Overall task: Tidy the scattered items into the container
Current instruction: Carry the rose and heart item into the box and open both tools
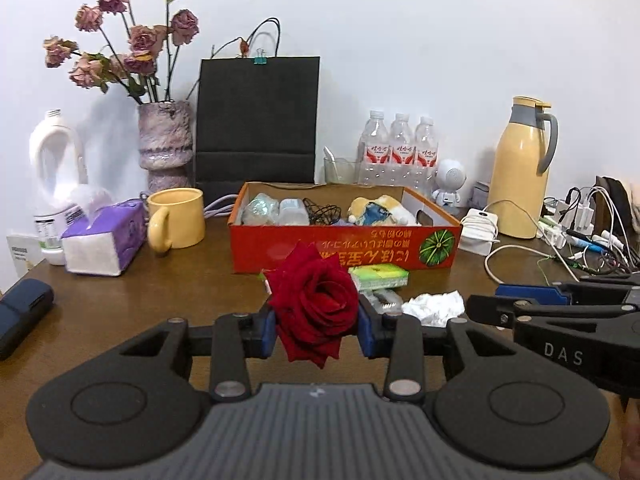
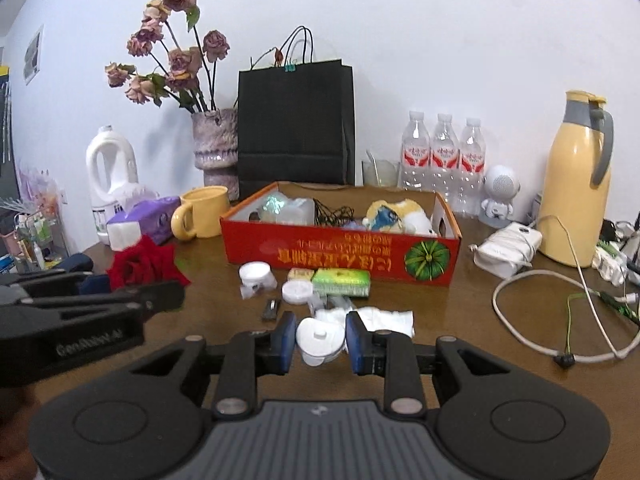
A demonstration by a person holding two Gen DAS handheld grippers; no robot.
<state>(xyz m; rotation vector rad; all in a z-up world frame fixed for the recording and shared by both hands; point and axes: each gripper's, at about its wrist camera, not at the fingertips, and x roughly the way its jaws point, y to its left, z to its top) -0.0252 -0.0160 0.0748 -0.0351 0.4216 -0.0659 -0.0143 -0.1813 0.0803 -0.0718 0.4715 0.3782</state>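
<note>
Red rose (image 1: 314, 304) in left gripper (image 1: 317, 330)

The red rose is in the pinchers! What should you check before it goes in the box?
1. Left gripper shut on the red rose: ok.
2. Rose held off the table: ok, seen in the right wrist view.
3. Orange box open on top: ok.
4. Free spot inside the box: cannot tell, it already holds a plush toy and clear plastic items.
5. Path to the box: ok if lifted over the green packet lying in front of it.
6. Right gripper out of the way: ok, it is beside, around a white cap.
</note>
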